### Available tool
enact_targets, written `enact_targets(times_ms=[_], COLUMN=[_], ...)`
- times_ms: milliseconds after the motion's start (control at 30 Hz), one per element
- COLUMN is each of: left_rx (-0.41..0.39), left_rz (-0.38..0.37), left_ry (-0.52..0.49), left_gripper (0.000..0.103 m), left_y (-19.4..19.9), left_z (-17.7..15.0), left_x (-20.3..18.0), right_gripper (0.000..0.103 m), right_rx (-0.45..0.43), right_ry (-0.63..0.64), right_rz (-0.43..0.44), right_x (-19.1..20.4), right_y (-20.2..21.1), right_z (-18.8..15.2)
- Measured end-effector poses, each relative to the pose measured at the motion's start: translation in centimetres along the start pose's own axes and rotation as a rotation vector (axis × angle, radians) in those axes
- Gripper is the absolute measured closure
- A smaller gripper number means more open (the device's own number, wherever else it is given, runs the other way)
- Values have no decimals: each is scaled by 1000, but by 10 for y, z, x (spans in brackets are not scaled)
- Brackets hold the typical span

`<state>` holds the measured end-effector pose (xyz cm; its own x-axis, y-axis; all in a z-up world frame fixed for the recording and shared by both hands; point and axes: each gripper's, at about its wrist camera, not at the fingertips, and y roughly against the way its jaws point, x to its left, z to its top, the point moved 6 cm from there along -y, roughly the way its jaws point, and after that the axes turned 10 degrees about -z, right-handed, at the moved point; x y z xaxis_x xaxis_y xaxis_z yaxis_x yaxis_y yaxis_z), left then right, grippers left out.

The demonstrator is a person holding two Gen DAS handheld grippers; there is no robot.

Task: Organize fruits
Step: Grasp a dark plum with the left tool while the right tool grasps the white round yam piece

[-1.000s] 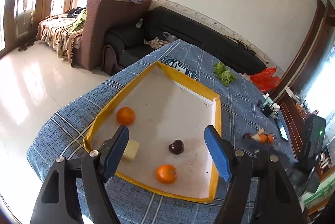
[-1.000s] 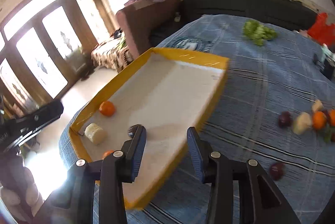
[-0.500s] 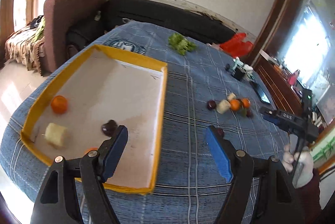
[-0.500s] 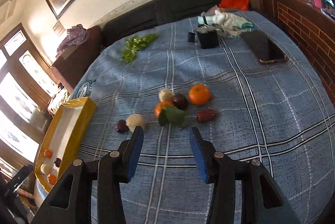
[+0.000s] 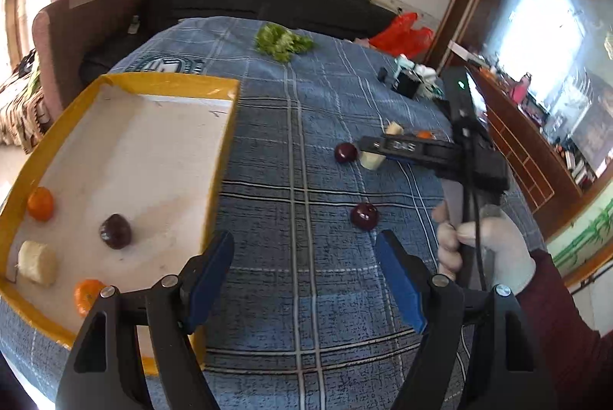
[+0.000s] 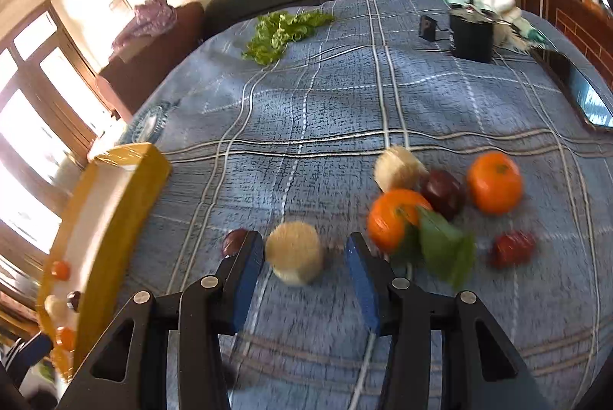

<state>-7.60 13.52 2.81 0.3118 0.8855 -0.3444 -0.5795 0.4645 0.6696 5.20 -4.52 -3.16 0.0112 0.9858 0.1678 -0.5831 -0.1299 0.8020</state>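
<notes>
A yellow-rimmed white tray (image 5: pixel 115 80) lies at the left of the blue plaid table; it holds two oranges (image 5: pixel 40 203), a dark plum (image 5: pixel 115 231) and a pale banana piece (image 5: pixel 36 262). My left gripper (image 5: pixel 306 276) is open and empty above the cloth, just right of the tray. My right gripper (image 6: pixel 304 274) is open, its blue pads on either side of a pale banana piece (image 6: pixel 294 251), not touching it. Beside it lie a plum (image 6: pixel 233 241), two oranges (image 6: pixel 494 182), a leaf (image 6: pixel 444 245), another plum (image 6: pixel 442 193) and a red date (image 6: pixel 511 249). A plum (image 5: pixel 364 215) lies alone ahead of the left gripper.
Green lettuce (image 6: pixel 279 31) lies at the table's far side. A black box (image 6: pixel 471 35) and a phone (image 6: pixel 582 92) sit at the far right. A dark sofa (image 5: pixel 249 0) and a red bag (image 5: pixel 402 35) are behind the table. The tray shows at the left of the right wrist view (image 6: pixel 115 203).
The right gripper has moved down and forward to the fruit pile and now straddles the banana piece. The left gripper has swung right, away from over the tray.
</notes>
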Motion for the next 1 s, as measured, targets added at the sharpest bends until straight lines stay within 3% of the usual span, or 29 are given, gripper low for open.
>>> enact_targets(times_ms=[33, 67, 100, 433, 500, 533, 567, 600, 800, 1000], left_rx=[13, 24, 35, 124, 139, 147, 146, 140, 92, -57], left_rz=[-5, -10, -16, -23, -30, -29, -9, -1, 7, 65], left_ry=[-18, -28, -36, -124, -129, -132, -141, -149, -86, -33], left_gripper=[27, 27, 27, 28, 36, 56, 64, 77, 76, 76], left_y=[-9, -15, -22, -104, -113, -117, -118, -118, -98, -12], left_z=[0, 1, 1, 7, 4, 2, 0, 0, 6, 29], left_x=[-4, -7, -10, -35, -37, -38, -38, -38, -28, 2], right_gripper=[54, 65, 69, 69, 69, 69, 69, 69, 69, 69], right_rx=[2, -1, -1, -45, -47, -44, -41, -39, -56, -85], right_ry=[-1, -6, -7, -23, -31, -34, -40, -44, -46, 1], right_rz=[7, 20, 40, 92, 98, 100, 103, 103, 108, 114], right_x=[0, -1, 0, -5, -6, -7, -8, -8, -8, 6], right_y=[-3, -4, -5, 14, 14, 14, 13, 13, 16, 24], right_z=[-1, -2, -2, 4, 5, 5, 5, 5, 6, 3])
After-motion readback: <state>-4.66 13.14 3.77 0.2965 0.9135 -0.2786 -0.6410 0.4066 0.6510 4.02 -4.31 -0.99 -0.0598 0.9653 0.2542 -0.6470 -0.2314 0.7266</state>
